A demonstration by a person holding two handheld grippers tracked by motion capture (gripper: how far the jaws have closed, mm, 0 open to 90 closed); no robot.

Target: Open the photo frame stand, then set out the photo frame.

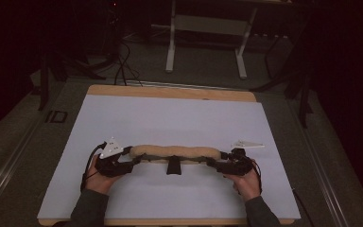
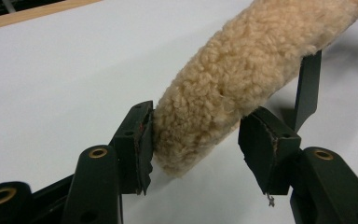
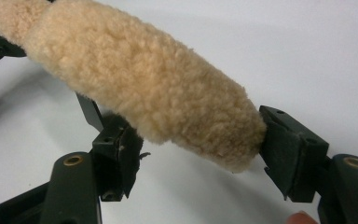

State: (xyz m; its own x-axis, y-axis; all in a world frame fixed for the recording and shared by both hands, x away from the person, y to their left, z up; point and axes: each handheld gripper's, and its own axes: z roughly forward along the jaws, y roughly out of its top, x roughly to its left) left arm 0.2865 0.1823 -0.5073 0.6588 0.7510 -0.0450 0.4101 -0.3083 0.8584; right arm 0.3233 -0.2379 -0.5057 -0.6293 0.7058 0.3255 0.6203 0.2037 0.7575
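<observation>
A long tan fleece roll lies crosswise on the white sheet, with a black strap piece under its middle. My left gripper straddles the roll's left end. In the left gripper view the fleece roll ends between the jaws of the left gripper, brushing one pad with a gap at the other. My right gripper straddles the right end. In the right gripper view the fleece roll rests uncompressed between the open jaws of the right gripper.
The white sheet covers a wooden table whose edge shows at the back. Beyond it stand a white metal frame and cables on the dark floor. The person's hands grip both tools near the front edge.
</observation>
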